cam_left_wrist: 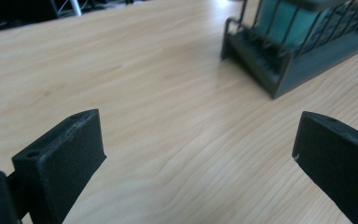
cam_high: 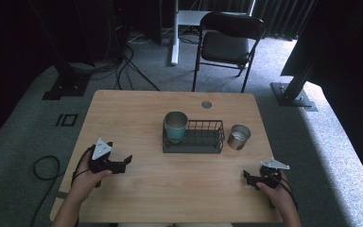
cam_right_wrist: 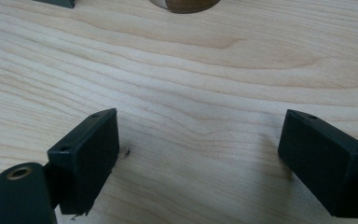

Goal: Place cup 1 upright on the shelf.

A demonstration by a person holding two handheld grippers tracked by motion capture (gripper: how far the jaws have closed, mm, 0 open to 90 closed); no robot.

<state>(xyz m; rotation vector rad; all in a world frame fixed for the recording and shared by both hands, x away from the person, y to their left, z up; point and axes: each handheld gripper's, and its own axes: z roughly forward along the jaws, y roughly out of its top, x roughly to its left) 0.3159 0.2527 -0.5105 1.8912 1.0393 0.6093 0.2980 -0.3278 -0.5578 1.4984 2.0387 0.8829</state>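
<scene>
The teal cup stands upright in the left end of the wire rack, well ahead of my left claw; the steel cup, seemingly empty, sits beyond my right claw. Both gape wide, holding nothing.

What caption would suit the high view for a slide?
Both grippers, left and right, rest open on the wooden table, near a rack holding a teal cup, steel cup beside.

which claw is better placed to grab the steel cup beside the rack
Right. The right claw is open on the steel cup's side, nothing between. The left claw sits nearer the teal cup in the rack.
</scene>
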